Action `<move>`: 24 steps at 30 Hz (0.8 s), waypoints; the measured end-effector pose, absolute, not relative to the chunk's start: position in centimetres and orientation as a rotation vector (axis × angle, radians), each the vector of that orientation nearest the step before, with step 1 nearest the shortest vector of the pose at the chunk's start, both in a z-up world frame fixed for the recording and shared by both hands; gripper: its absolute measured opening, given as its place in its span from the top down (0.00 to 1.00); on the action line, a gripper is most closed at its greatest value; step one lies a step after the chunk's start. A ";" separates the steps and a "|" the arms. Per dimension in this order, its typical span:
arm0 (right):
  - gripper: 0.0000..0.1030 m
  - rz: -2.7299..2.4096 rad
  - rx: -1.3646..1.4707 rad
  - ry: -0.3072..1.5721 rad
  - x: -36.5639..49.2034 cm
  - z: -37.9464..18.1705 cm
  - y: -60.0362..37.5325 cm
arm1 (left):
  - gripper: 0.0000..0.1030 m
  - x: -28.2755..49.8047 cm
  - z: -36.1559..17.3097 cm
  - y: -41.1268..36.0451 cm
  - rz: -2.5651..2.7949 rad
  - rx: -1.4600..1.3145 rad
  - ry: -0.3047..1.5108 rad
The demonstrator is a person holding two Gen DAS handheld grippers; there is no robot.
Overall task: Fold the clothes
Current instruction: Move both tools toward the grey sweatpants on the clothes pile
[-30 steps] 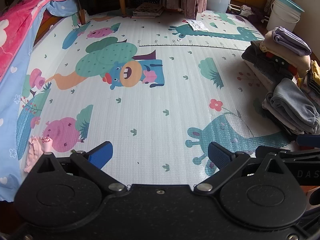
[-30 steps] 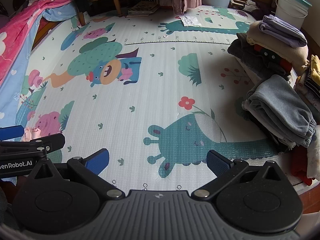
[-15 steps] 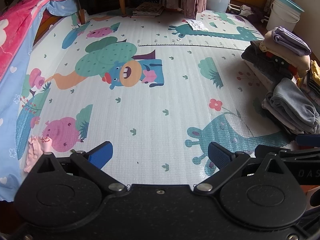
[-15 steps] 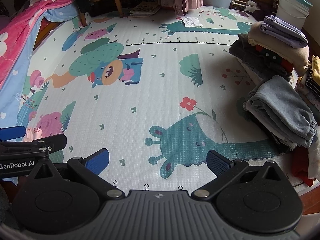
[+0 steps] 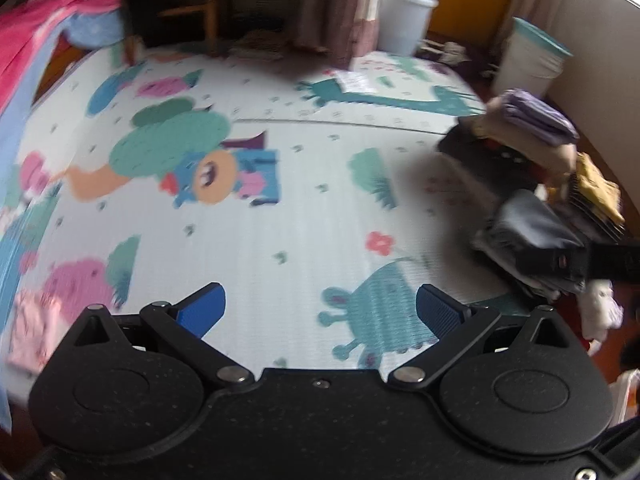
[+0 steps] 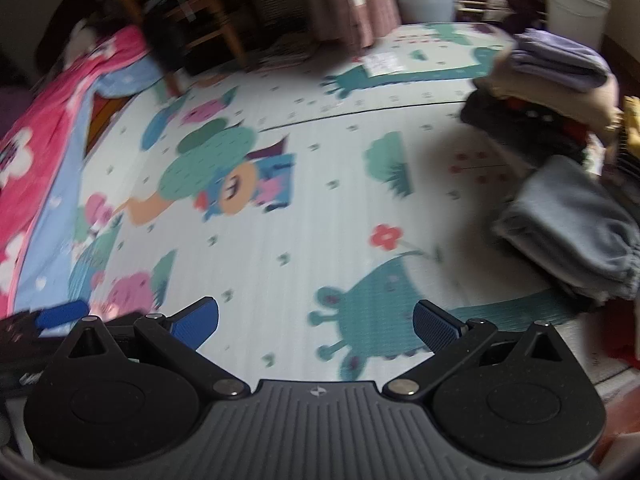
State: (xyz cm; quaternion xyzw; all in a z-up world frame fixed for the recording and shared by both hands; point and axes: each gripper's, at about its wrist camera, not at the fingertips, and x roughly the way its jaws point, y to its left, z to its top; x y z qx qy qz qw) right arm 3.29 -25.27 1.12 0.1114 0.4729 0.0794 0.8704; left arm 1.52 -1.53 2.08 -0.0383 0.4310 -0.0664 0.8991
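Observation:
A cartoon play mat (image 5: 280,216) (image 6: 312,208) fills both views, with no garment spread on it. Piles of folded clothes line its right edge: grey trousers (image 5: 532,232) (image 6: 572,232) nearest, then a dark, beige and purple stack (image 5: 528,128) (image 6: 560,68). A small pink garment (image 5: 32,328) lies at the mat's left edge. My left gripper (image 5: 320,312) hangs open over the mat with nothing between its blue pads. My right gripper (image 6: 316,320) is open and empty too. Both views are blurred by motion.
A pink and blue blanket (image 5: 36,40) (image 6: 36,152) borders the left side. Wooden chair legs (image 5: 208,12), a curtain (image 5: 332,8), a white planter (image 5: 404,16) and a white bucket (image 5: 532,56) stand beyond the far edge. A paper sheet (image 5: 354,80) lies on the mat's far part.
Both grippers have lifted and tilted up, so more of the far room shows. The right gripper has moved off toward the grey trousers. Both remain open and empty.

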 end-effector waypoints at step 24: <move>0.05 -0.226 0.426 1.024 6.1 -5.9 -53.1 | 0.03 11.0 -5.4 -21.3 -0.656 -0.057 0.852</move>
